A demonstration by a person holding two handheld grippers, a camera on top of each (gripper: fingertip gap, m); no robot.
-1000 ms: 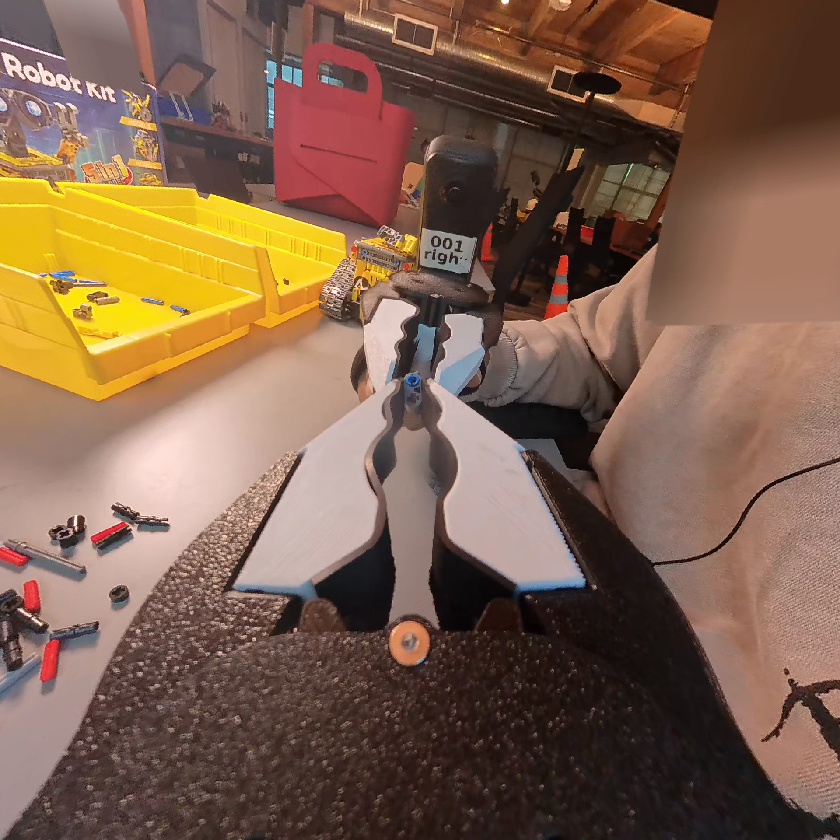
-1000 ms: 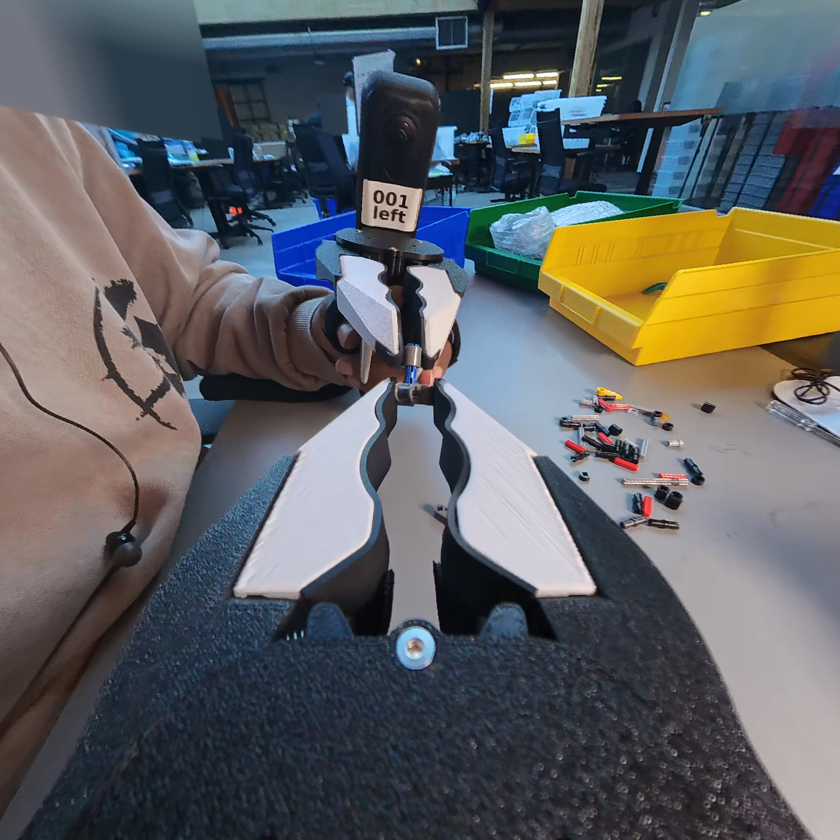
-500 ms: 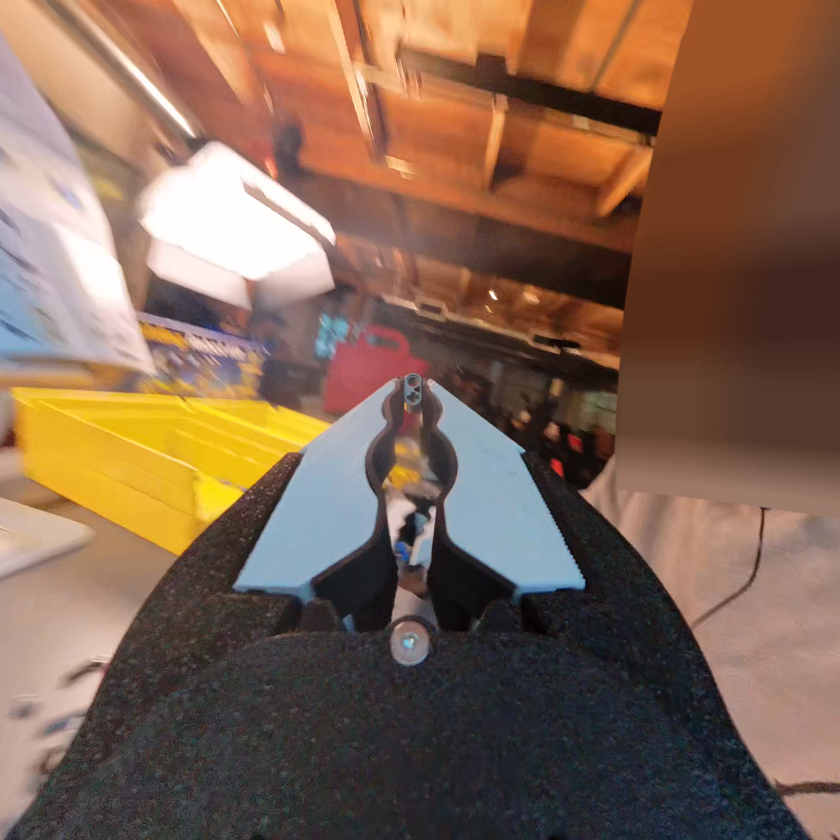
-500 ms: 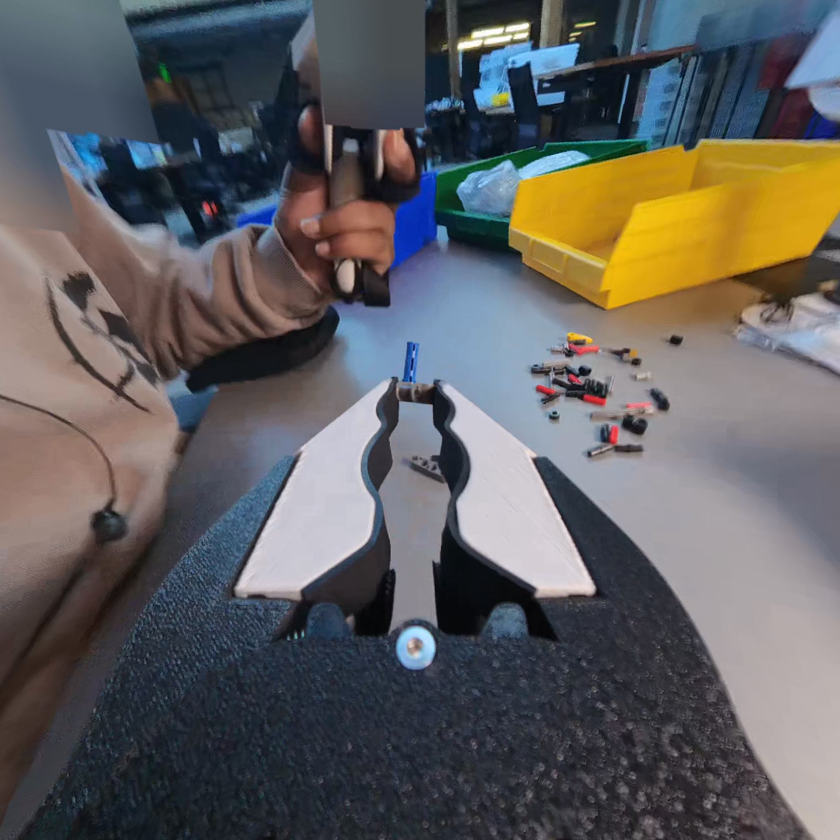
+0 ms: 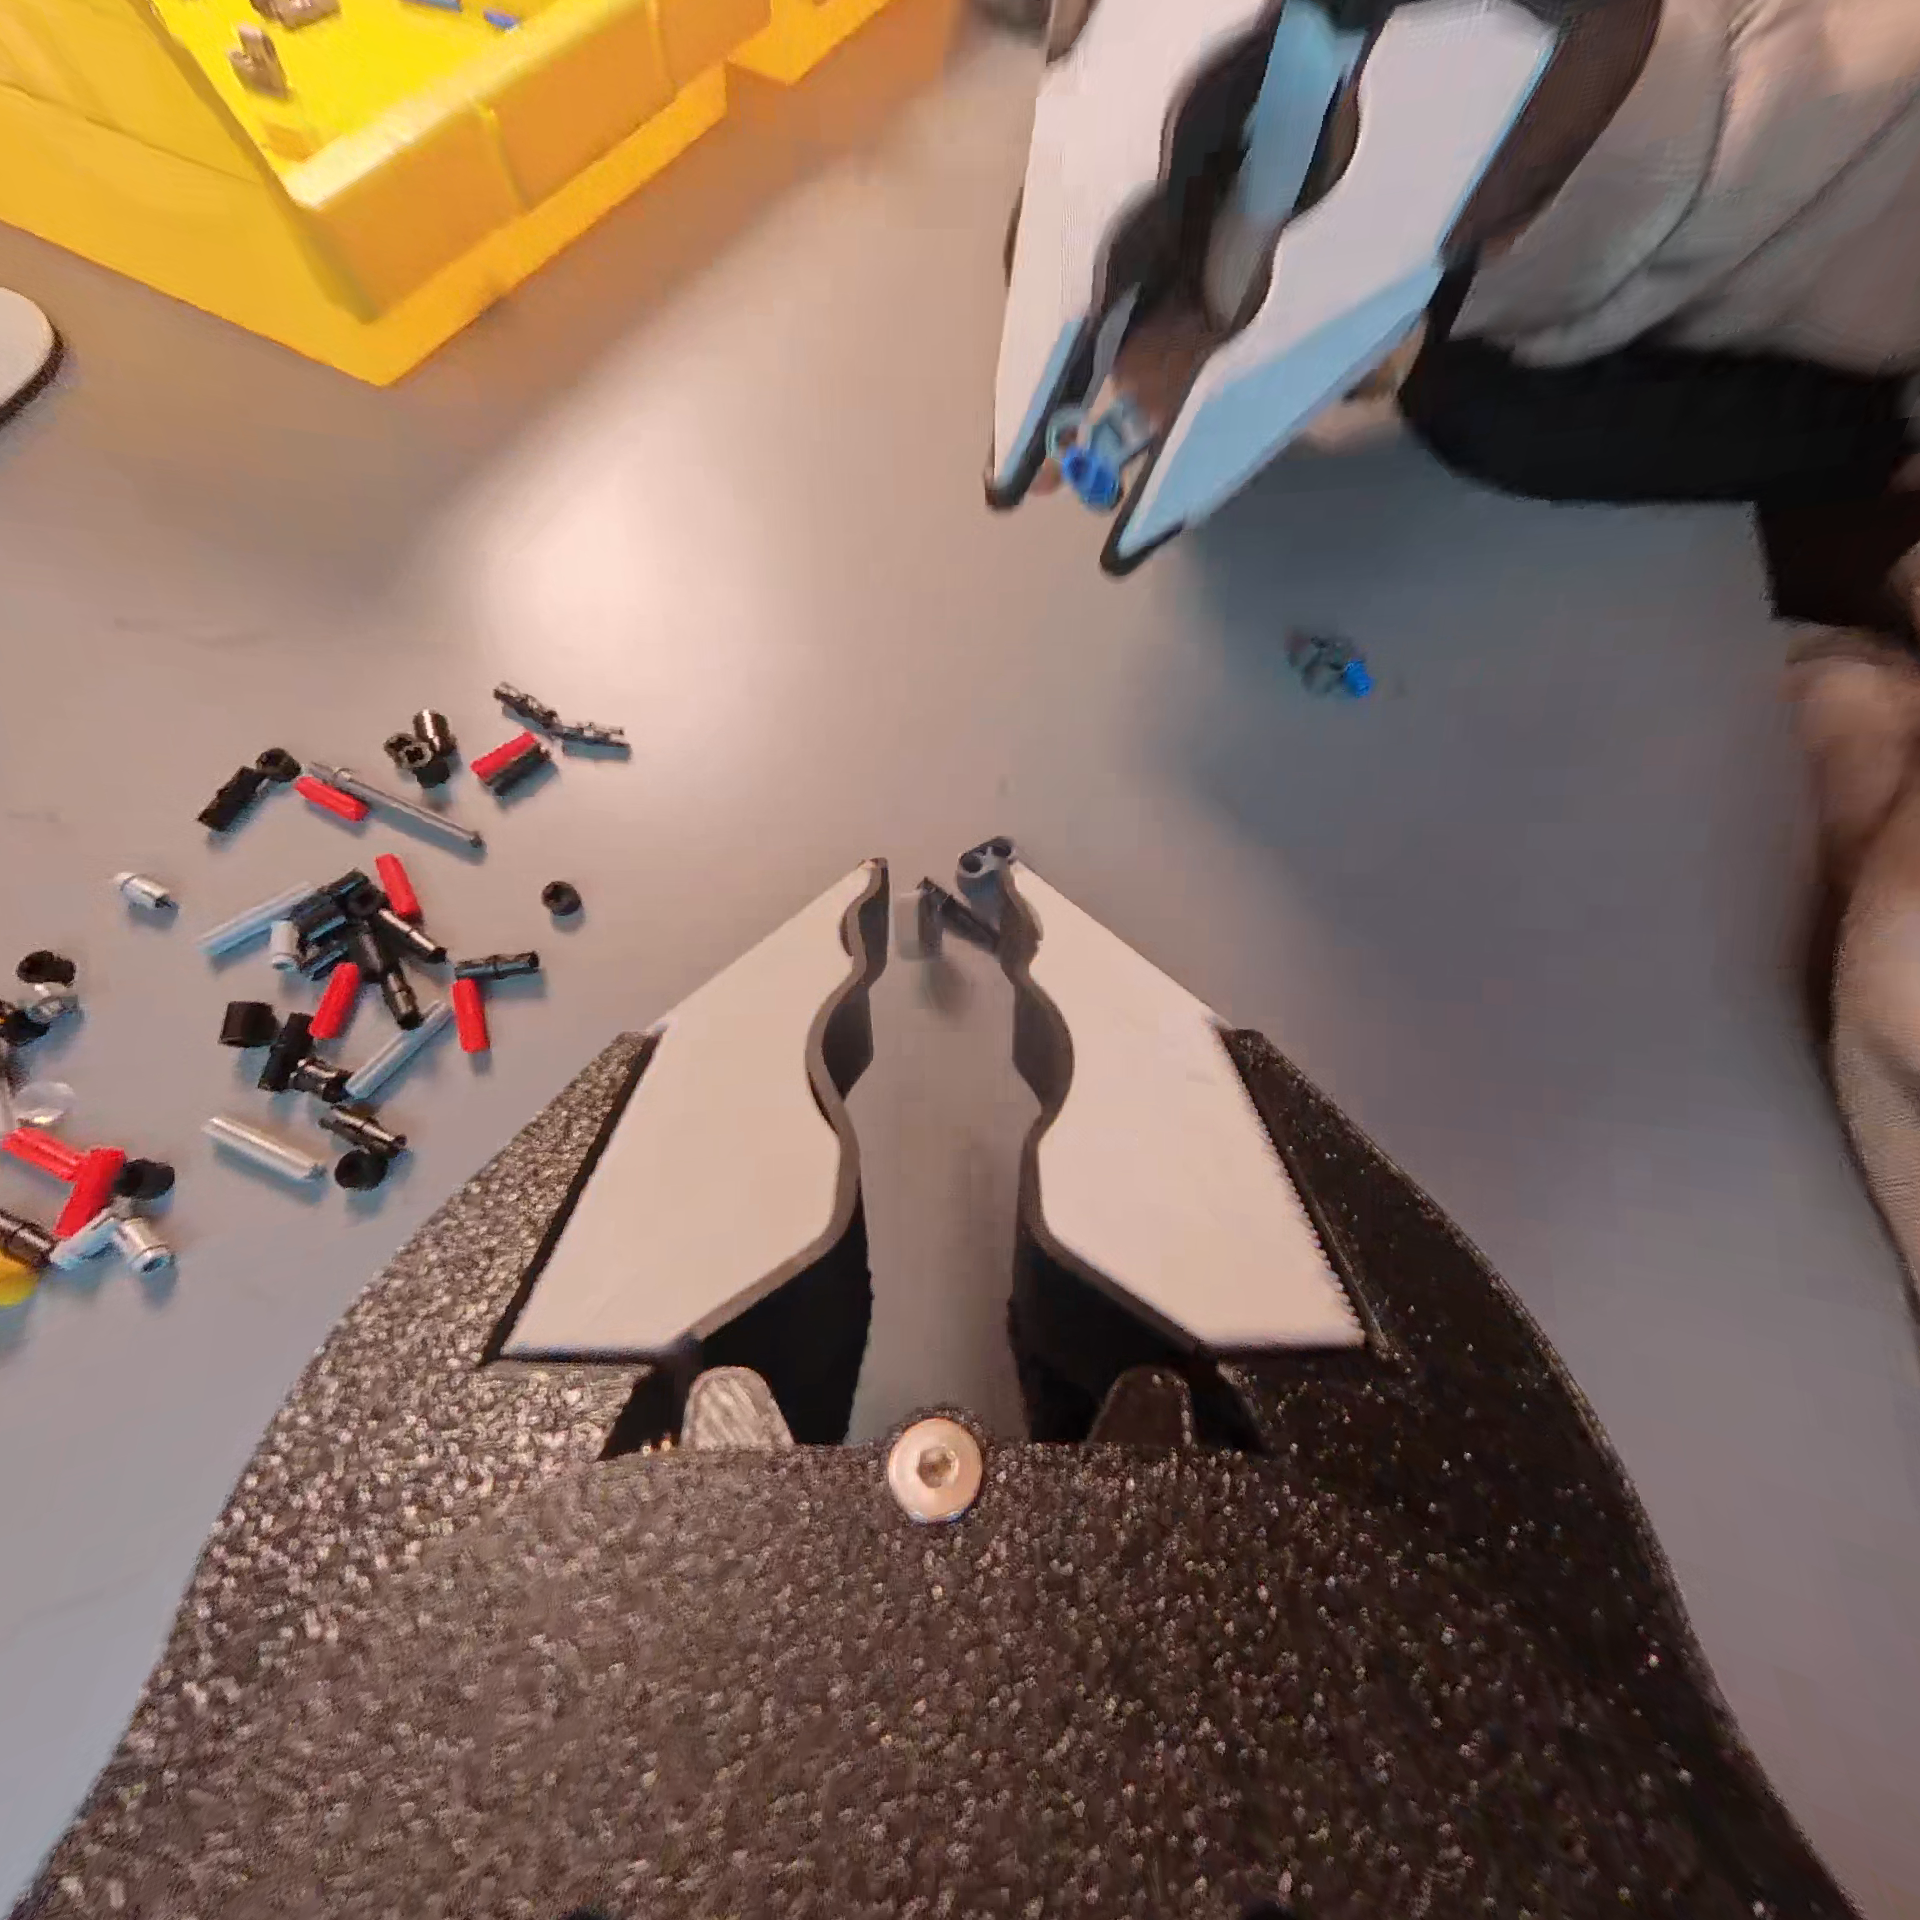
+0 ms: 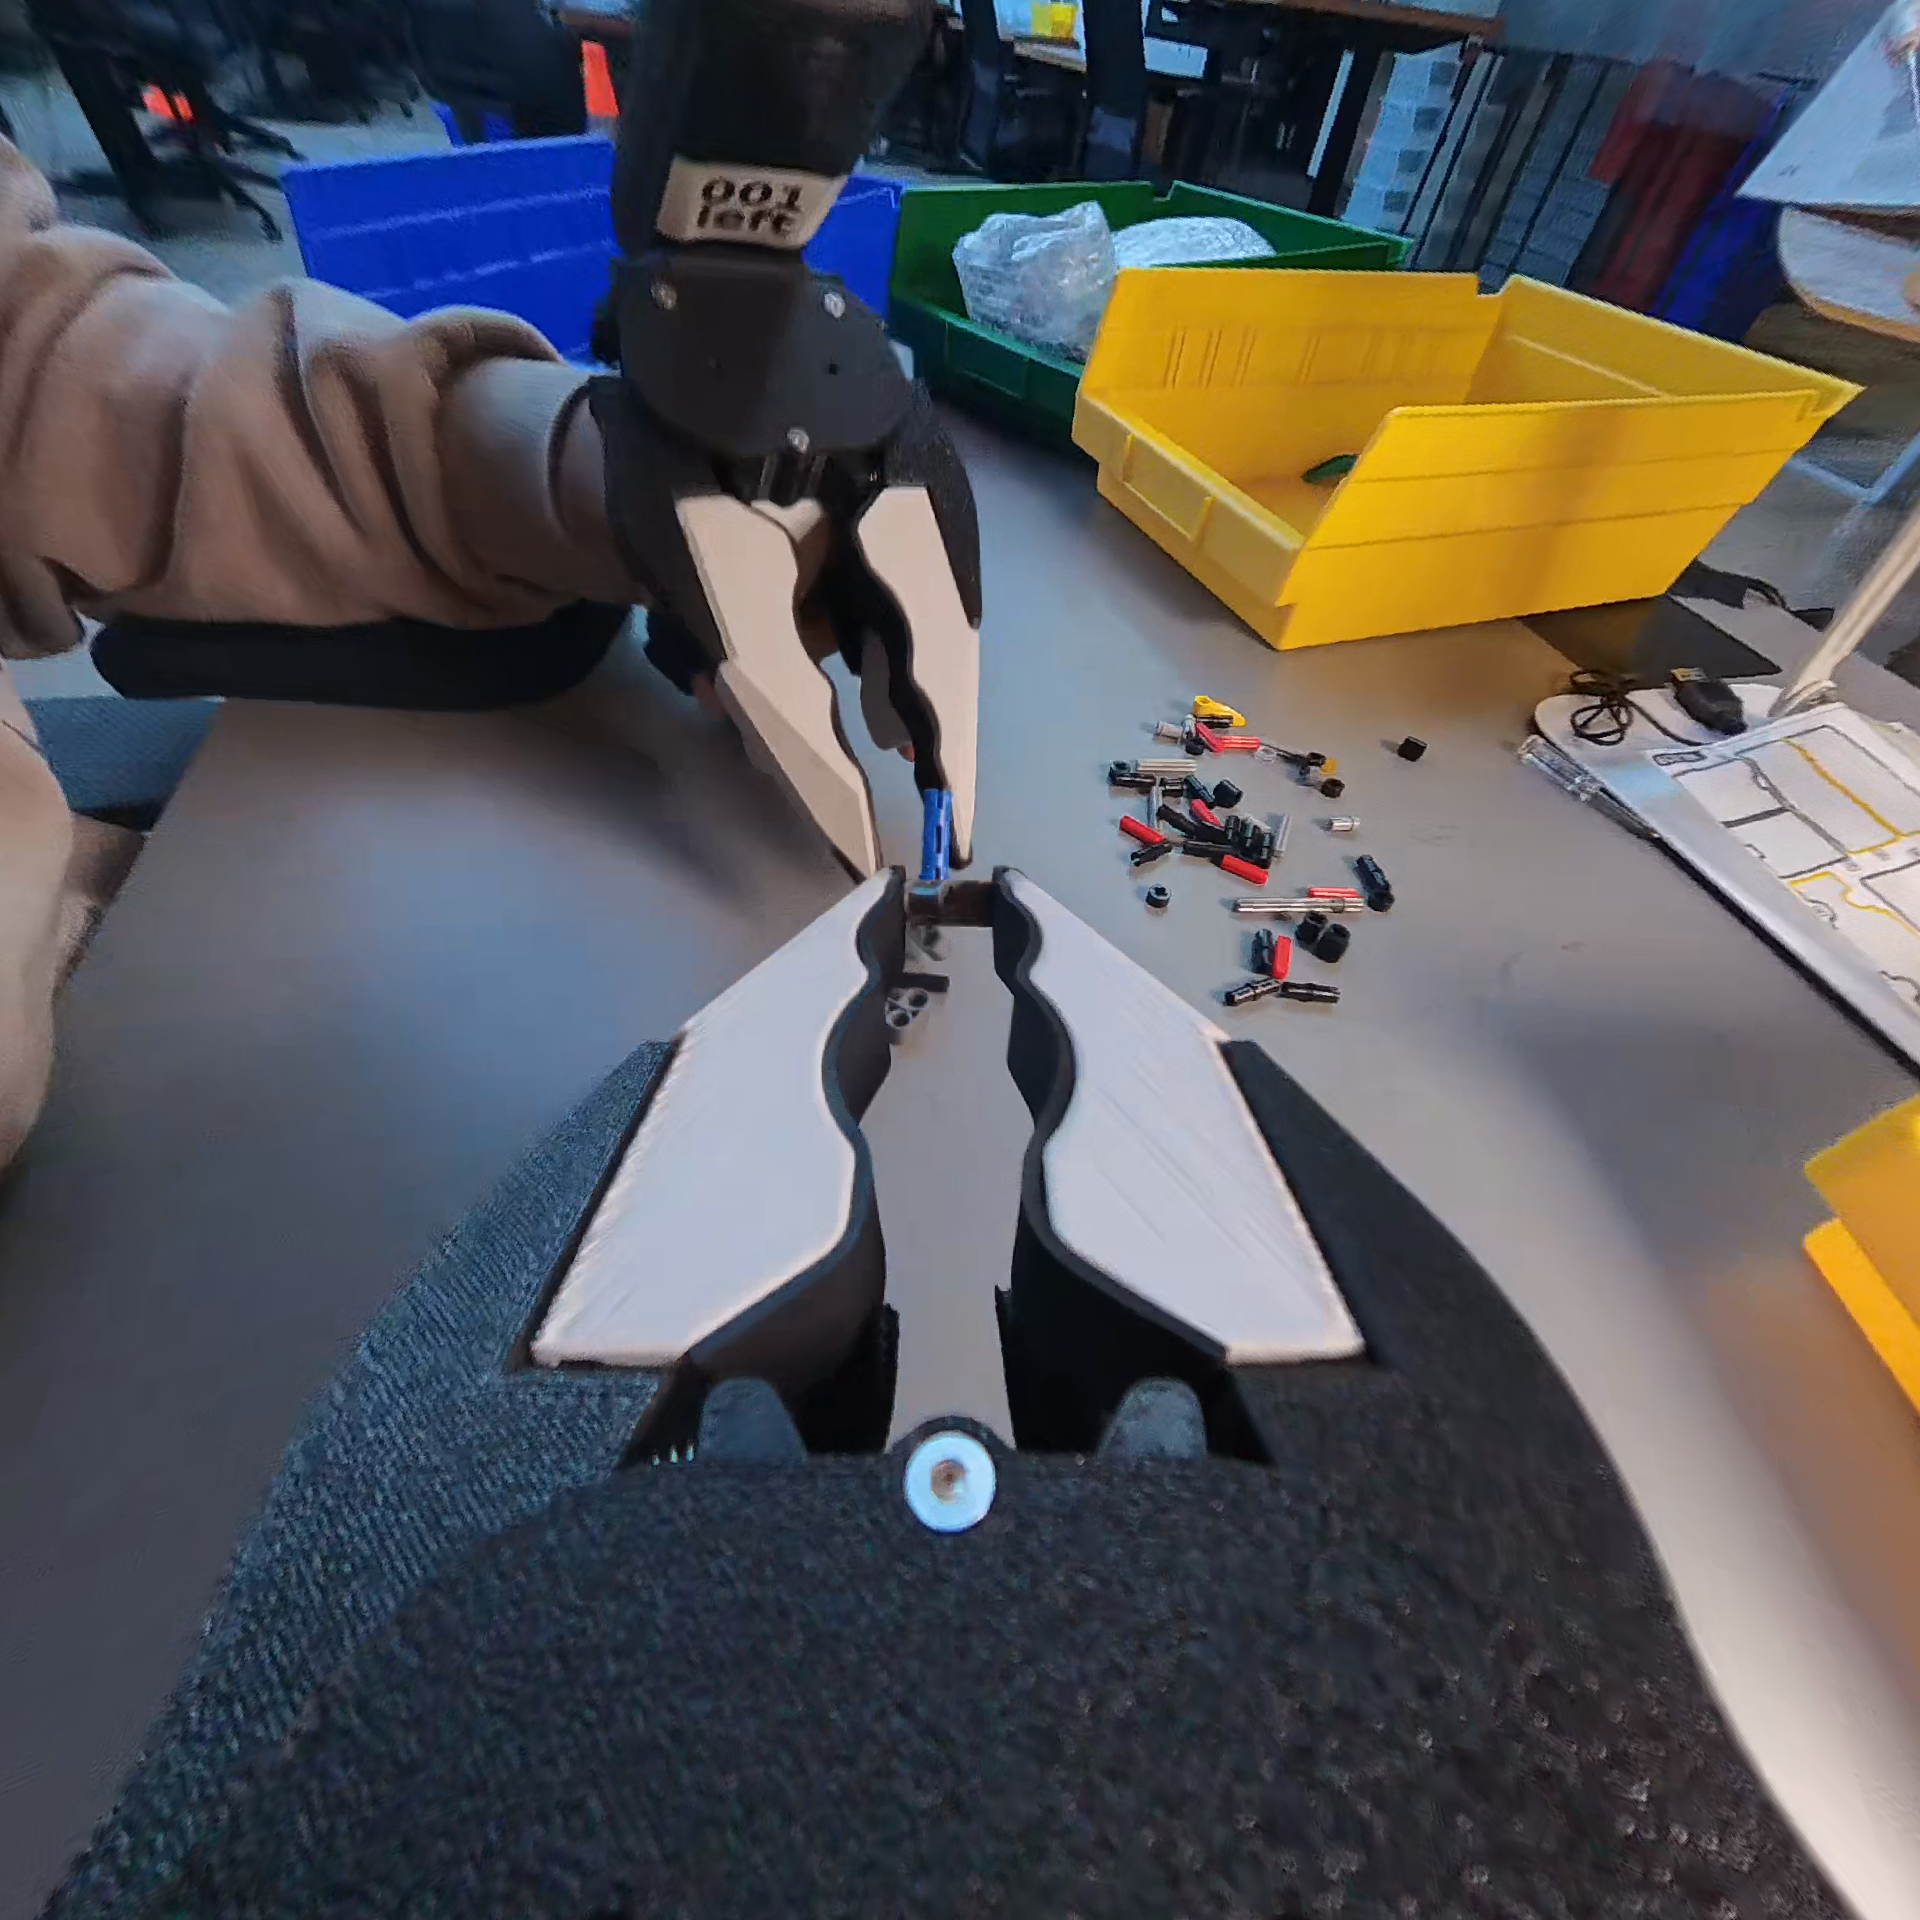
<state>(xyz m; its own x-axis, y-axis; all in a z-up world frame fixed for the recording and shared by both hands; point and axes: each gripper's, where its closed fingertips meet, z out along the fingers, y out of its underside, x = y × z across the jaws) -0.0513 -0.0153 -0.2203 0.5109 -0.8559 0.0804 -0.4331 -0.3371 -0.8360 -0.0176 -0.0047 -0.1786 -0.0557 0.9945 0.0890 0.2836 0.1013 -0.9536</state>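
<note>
Fingers (image 5: pixel 727 1091) of left tool (image 5: pixel 948 868) parted now, dropped from raised to just over table (image 5: pixel 727 623), dark piece (image 5: pixel 985 860) loose at their tips instead of pinched; farther off, right tool (image 6: pixel 948 883) still clamped on grey connector (image 6: pixel 940 902) bearing blue pin (image 6: pixel 935 826).

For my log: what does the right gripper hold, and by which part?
A small grey plastic connector with an upright blue pin; the right gripper pinches the grey body.
</note>
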